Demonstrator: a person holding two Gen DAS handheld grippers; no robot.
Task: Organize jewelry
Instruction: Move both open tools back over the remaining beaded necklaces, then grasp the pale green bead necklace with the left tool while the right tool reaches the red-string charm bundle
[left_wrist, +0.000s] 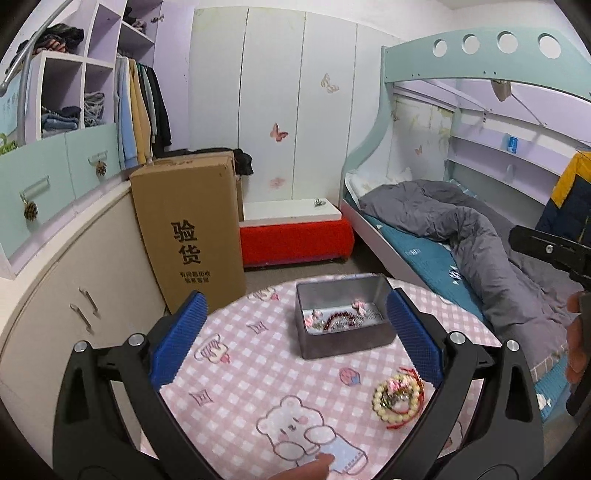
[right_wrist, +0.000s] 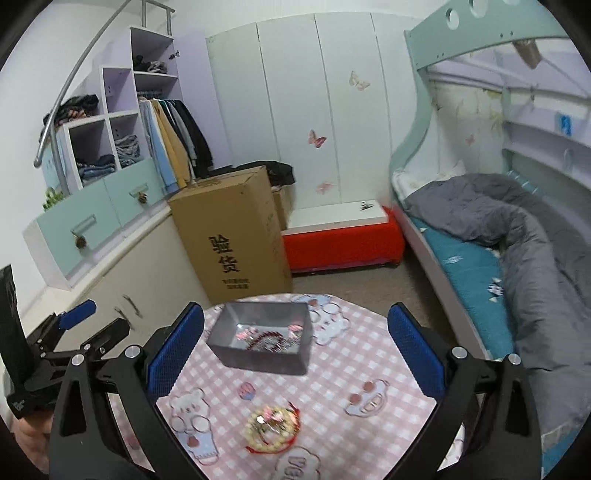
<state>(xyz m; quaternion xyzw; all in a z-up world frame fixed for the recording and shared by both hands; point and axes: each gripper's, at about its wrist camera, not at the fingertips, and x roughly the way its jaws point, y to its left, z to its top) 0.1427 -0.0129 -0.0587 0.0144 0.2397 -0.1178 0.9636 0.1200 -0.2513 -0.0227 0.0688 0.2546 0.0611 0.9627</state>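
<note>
Grippers both spread wide and empty: left gripper and right gripper hover above a round table with pink checked cloth. Metal tin sits at the far side, holding a red bead bracelet and small pink pieces. Cream bead bracelet with red cord lies on the cloth, near edge, apart from the tin.

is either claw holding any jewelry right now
No. The left claw and the right claw are both open and empty; the bead bracelet lies on the table.
</note>
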